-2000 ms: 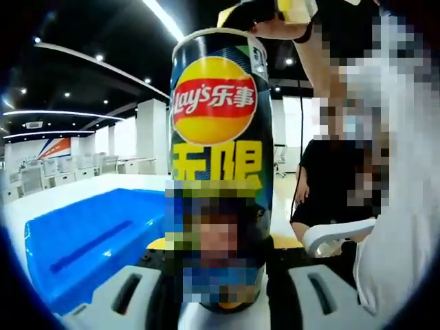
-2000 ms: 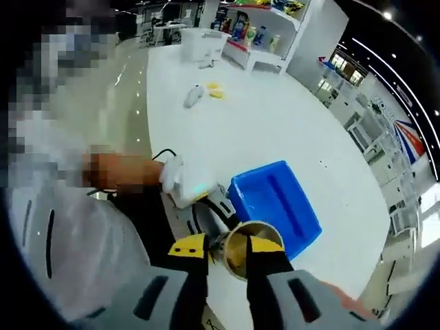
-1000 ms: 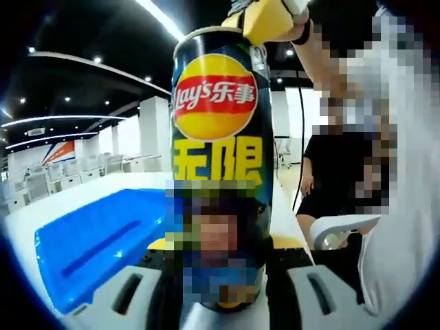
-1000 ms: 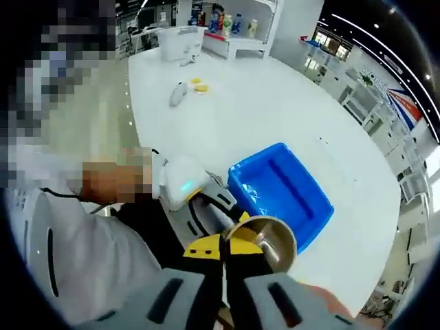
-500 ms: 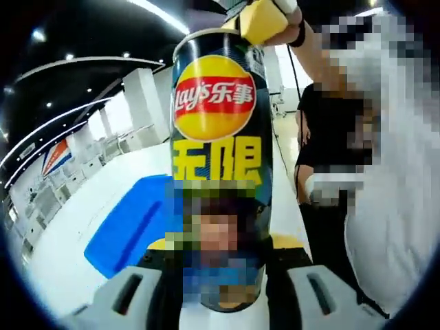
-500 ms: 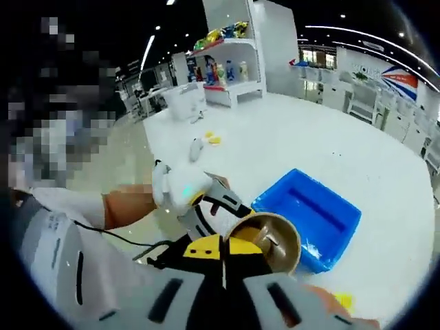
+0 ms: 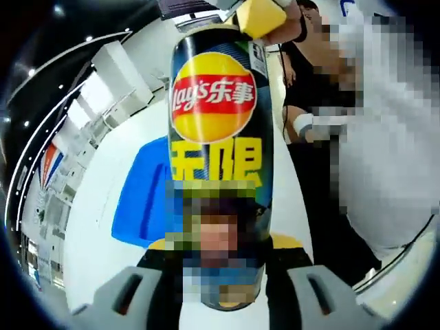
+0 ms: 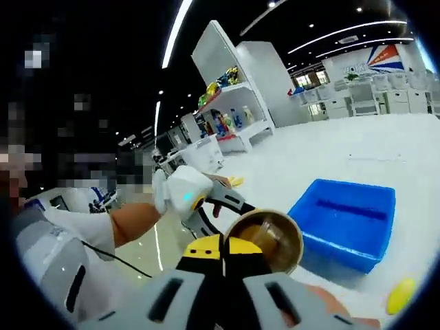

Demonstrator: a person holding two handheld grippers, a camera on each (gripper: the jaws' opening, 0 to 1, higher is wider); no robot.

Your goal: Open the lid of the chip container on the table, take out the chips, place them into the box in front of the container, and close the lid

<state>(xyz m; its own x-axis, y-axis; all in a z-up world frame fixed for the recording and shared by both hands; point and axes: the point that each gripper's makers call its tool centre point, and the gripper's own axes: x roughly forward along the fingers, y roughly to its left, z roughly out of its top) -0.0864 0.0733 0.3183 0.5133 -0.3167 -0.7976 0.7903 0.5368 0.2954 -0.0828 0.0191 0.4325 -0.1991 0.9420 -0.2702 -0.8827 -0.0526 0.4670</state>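
Lid looks off: we see the open chip container (image 8: 265,237) held tilted in our left gripper (image 7: 220,289), clamped round its body (right gripper (image 8: 223,265) pinched at its rim). Chips must yet reach the blue box (image 8: 347,220) on the table (image 8: 323,158).

The chip can (image 7: 220,137) is tall and dark, with a red and yellow label. It sits between the jaws of the left hand-held gripper (image 7: 218,275). Its top is open and shows a shiny inside (image 8: 267,237). The blue box (image 8: 349,218) lies beyond it on the white bench (image 8: 323,161).
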